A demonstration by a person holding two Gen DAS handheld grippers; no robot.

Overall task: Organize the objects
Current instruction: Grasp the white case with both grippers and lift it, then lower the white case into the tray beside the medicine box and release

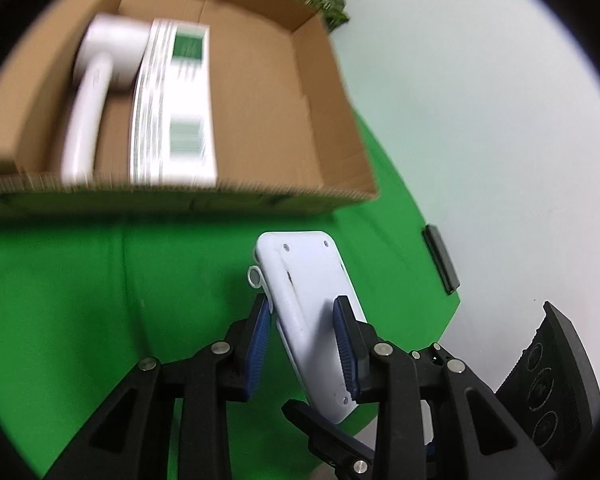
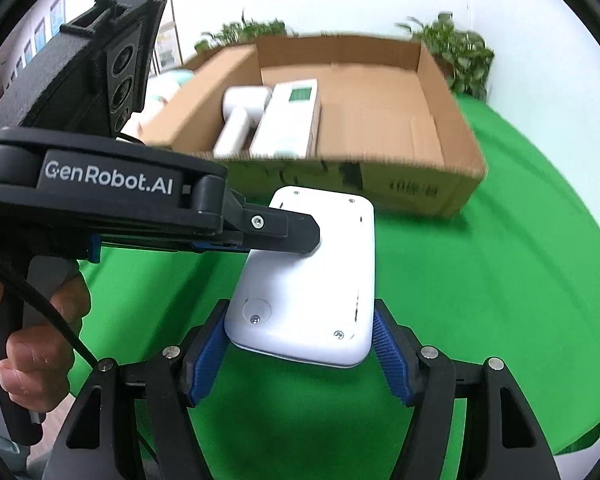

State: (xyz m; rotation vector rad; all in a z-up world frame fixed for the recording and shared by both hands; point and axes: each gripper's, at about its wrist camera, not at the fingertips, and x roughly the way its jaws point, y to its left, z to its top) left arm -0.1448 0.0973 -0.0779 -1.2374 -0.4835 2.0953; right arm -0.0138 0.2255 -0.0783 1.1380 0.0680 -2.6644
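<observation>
Left tongs (image 1: 302, 344): blue pads clamped on the white device (image 1: 312, 312).
Right tongs (image 2: 300, 354): pads spread beside its near end; contact unclear.
White device: held above green tabletop (image 1: 100, 288), near the cardboard box (image 2: 420, 176).
Cardboard box: holds white handheld appliance (image 2: 240, 120), white-green carton (image 2: 288, 120).

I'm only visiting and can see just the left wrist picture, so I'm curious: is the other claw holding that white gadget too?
Observer: It looks so. In the right wrist view, the right gripper has its blue pads against both sides of the white device's near end.
Operator: Who's holding the left one?
Observer: A bare hand is wrapped around the left gripper's handle.
Operator: Is anything written on it?
Observer: Yes, "GenRobot.AI" is printed on its side.
</observation>
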